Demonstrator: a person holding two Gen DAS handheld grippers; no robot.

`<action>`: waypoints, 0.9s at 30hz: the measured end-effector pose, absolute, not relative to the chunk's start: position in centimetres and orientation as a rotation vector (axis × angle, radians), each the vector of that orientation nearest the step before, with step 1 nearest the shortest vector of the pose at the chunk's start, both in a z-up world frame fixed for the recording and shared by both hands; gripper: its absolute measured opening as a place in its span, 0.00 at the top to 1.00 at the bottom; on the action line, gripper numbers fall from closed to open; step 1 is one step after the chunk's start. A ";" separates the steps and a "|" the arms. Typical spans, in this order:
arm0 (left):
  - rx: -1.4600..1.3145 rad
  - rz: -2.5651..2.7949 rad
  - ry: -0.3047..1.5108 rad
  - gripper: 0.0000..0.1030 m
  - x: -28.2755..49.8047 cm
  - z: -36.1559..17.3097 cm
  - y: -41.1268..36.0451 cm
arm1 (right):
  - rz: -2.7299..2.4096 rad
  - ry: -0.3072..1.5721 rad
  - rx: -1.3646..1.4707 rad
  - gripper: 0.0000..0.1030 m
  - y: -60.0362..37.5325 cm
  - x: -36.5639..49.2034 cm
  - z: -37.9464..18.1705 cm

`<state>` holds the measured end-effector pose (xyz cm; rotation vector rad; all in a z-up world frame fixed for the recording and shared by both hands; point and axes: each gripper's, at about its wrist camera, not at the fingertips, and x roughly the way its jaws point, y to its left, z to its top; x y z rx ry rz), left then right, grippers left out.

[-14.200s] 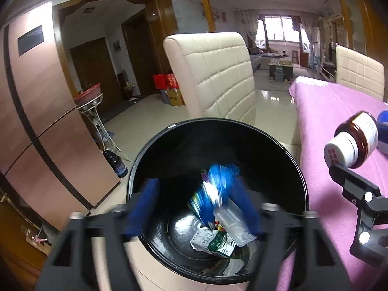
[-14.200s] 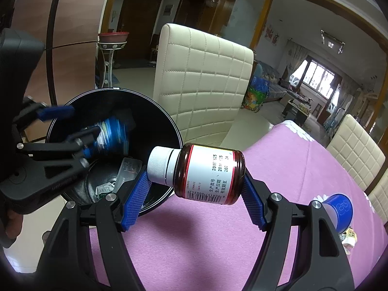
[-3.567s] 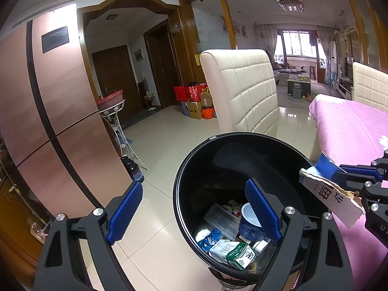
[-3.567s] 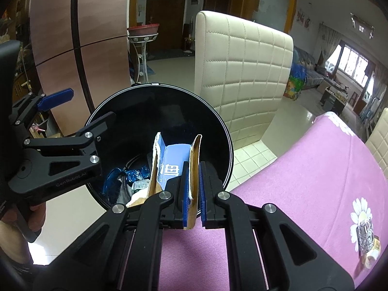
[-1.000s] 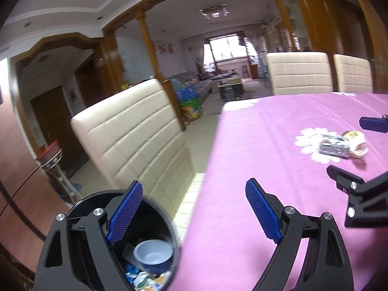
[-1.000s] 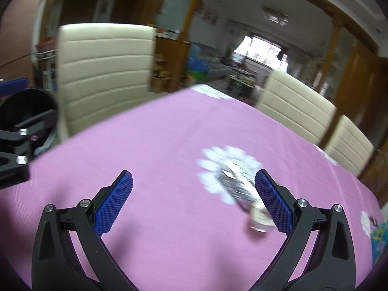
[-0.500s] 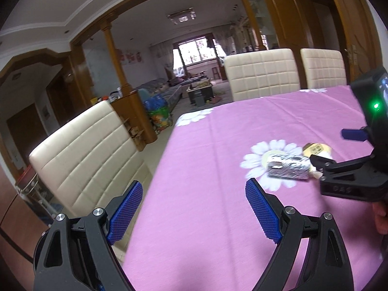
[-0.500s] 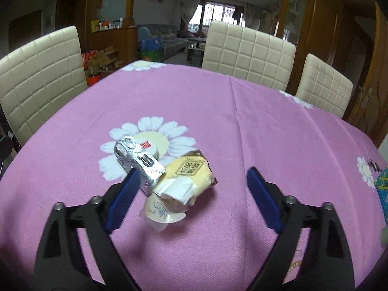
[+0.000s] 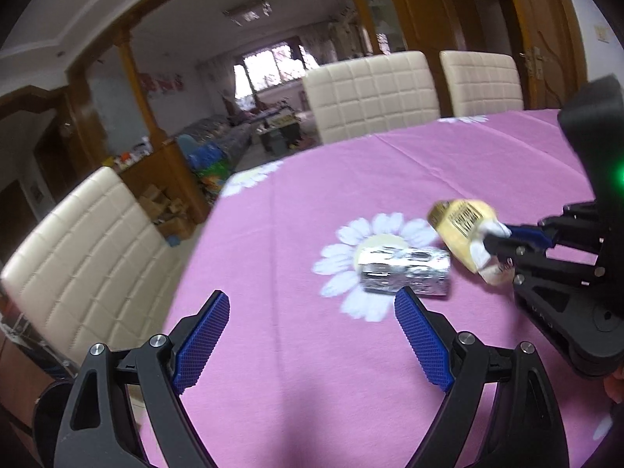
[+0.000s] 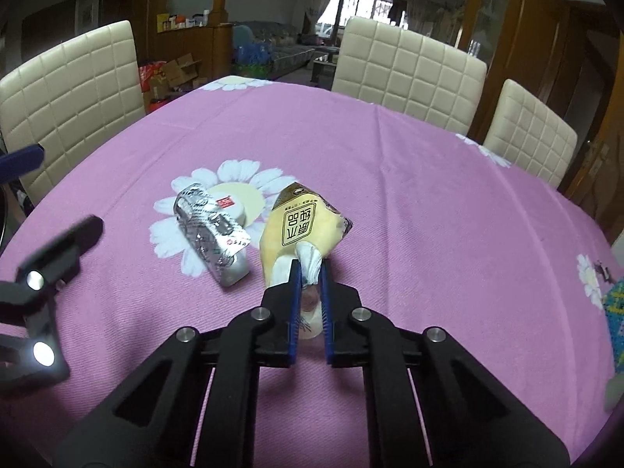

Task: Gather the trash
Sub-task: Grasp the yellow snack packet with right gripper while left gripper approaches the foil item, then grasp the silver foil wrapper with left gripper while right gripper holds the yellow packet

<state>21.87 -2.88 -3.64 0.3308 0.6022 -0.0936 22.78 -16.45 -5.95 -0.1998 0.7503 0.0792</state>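
A yellow snack wrapper (image 10: pixel 302 226) lies on the pink tablecloth (image 10: pixel 429 202); my right gripper (image 10: pixel 310 273) is shut on its white crumpled end. It also shows in the left wrist view (image 9: pixel 462 220), gripped by the right gripper (image 9: pixel 495 240). A silver foil blister pack (image 10: pixel 212 234) lies just left of the wrapper on a daisy print; in the left wrist view (image 9: pixel 403 271) it sits just beyond my open, empty left gripper (image 9: pixel 312 323).
Cream padded chairs (image 10: pixel 405 66) stand around the table, one at the left edge (image 9: pixel 85 249). A blue-patterned item (image 10: pixel 614 308) lies at the table's right edge. The black bin rim (image 9: pixel 46 409) shows low at the left.
My right gripper has closed on the yellow wrapper's end. My left gripper has swung from the bin toward the foil pack.
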 end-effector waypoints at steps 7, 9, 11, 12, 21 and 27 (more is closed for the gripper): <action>0.347 -0.157 0.631 0.18 23.0 -4.8 -5.5 | 0.035 0.742 -0.165 0.92 -18.6 23.1 -5.3; 0.351 -0.166 0.651 0.18 23.5 -5.2 -6.3 | 0.032 0.742 -0.151 0.92 -19.1 23.1 -5.1; 0.338 -0.186 0.678 0.18 24.0 -5.6 -6.9 | 0.032 0.743 -0.133 0.92 -19.6 23.1 -5.0; 0.331 -0.195 0.687 0.18 24.2 -5.7 -7.0 | 0.032 0.744 -0.129 0.92 -19.7 23.1 -5.0; 0.330 -0.162 0.747 0.18 26.2 -7.1 -8.3 | 0.056 0.748 -0.116 0.92 -19.5 23.1 -5.1; 0.249 -0.171 0.810 0.18 27.9 -7.8 -7.2 | 0.080 0.773 -0.096 0.92 -19.4 23.3 -5.5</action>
